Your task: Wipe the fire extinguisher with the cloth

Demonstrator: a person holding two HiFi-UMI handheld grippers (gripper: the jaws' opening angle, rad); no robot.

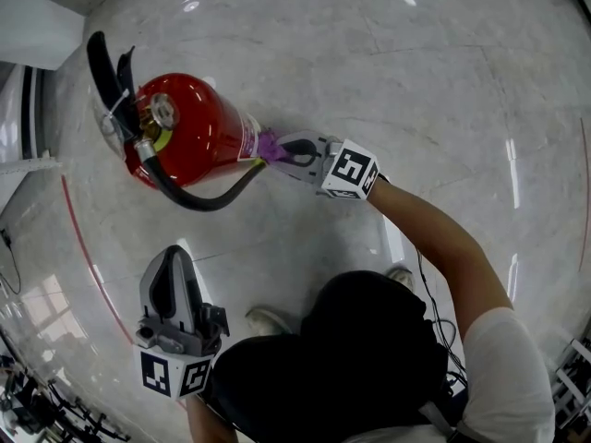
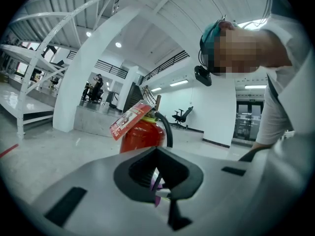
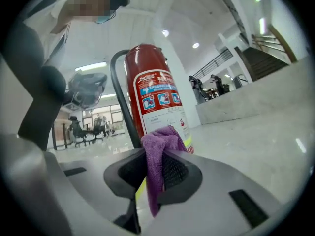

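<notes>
Cloth (image 3: 162, 141) gripped in right gripper (image 3: 157, 168) fingers partly hides extinguisher (image 3: 152, 82); left gripper (image 2: 157, 173) fingers clenched

**A:** We note bright, even indoor light. The ceiling lights (image 3: 165, 33) burn out white.

**B:** Agreed. In the head view we see the polished floor (image 1: 416, 81) throwing pale streaks of glare, and the shadows are faint and soft-edged.

**A:** We log heavy bending at the rims of both gripper views, and black corners.

**B:** We find the fire extinguisher (image 3: 155, 95) fairly crisp. The cloth (image 3: 160, 156) nearest the lens is slightly soft, and the background is hazy.
</notes>
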